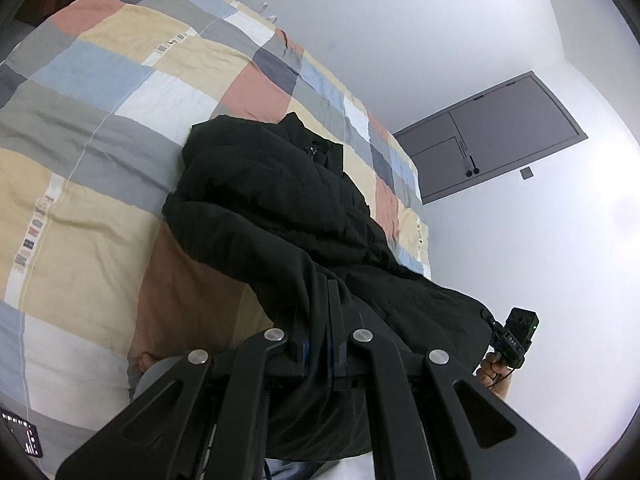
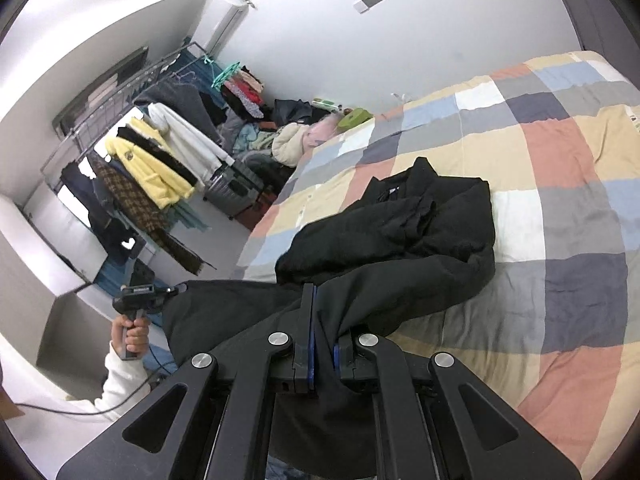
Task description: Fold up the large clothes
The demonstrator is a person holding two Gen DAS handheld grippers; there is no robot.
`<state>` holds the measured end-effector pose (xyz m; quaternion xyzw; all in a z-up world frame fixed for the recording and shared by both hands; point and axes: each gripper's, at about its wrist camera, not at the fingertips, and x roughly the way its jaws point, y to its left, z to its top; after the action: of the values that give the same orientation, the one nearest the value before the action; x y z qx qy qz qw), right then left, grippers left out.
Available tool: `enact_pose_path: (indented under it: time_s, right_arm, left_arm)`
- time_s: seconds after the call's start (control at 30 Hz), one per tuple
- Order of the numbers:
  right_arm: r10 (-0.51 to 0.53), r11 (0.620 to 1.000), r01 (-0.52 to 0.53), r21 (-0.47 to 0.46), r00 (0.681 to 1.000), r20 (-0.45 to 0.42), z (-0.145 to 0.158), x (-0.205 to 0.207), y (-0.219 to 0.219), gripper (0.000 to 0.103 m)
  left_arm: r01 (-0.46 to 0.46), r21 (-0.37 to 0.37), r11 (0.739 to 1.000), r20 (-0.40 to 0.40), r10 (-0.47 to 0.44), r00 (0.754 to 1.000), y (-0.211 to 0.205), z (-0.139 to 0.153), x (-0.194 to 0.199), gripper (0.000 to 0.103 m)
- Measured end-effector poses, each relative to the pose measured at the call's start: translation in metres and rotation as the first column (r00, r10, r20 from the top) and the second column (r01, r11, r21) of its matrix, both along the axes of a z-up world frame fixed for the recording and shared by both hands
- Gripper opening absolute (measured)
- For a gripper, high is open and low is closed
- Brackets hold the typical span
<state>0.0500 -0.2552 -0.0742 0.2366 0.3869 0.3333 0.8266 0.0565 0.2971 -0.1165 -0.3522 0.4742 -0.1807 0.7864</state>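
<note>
A black garment (image 1: pixel 280 208) is seen lying bunched on a patchwork-checked bed cover (image 1: pixel 100 92), with its near edge lifted off the bed. That edge is clamped at one spot by the left gripper (image 1: pixel 320 312) and at another by the right gripper (image 2: pixel 320 312), cloth pinched between closed fingers. A clothes rack (image 2: pixel 132 140) is noted beside the bed.

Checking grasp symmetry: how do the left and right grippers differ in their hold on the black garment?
Left gripper: fingers almost buried, cloth draped over both. Right gripper: fingers visible, blue pads showing, cloth bunched between them. Beyond the left, the garment trails up the bed; beyond the right, it lies crumpled in a heap. Shared: both are shut on the garment's near edge, lifted off the bed.
</note>
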Motion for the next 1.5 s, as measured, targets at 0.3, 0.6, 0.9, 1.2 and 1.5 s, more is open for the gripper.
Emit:
enact_pose_path:
  time_s: [0.3, 0.6, 0.9, 1.2, 1.5]
  right_arm:
    - [-0.062, 0.995, 0.063, 0.078, 0.998, -0.026, -0.006, 0.073, -0.017, 0.004]
    - [-0.134, 0.983, 0.145, 0.112, 0.986, -0.101, -0.021, 0.165, -0.021, 0.004]
    - [-0.238, 0.952, 0.273, 0.140, 0.945, -0.223, -0.044, 0.242, -0.030, 0.004]
    - [-0.322, 0.919, 0.380, 0.106, 0.878, -0.355, -0.087, 0.307, -0.033, 0.004]
    - [-0.386, 0.884, 0.467, 0.040, 0.774, -0.501, -0.148, 0.358, -0.030, 0.004]
  left_arm:
    - [-0.062, 0.004, 0.998, -0.052, 0.062, 0.997, 0.009, 0.013, 0.067, 0.006]
    - [-0.092, 0.105, 0.990, -0.101, 0.103, 0.990, 0.006, 0.018, 0.148, 0.007]
    - [-0.196, 0.071, 0.978, -0.181, 0.206, 0.962, 0.015, 0.009, 0.218, 0.007]
    - [-0.298, 0.079, 0.951, -0.268, 0.309, 0.913, 0.021, -0.015, 0.273, 0.014]
    - [-0.329, 0.167, 0.930, -0.339, 0.367, 0.866, 0.016, -0.064, 0.329, 0.019]
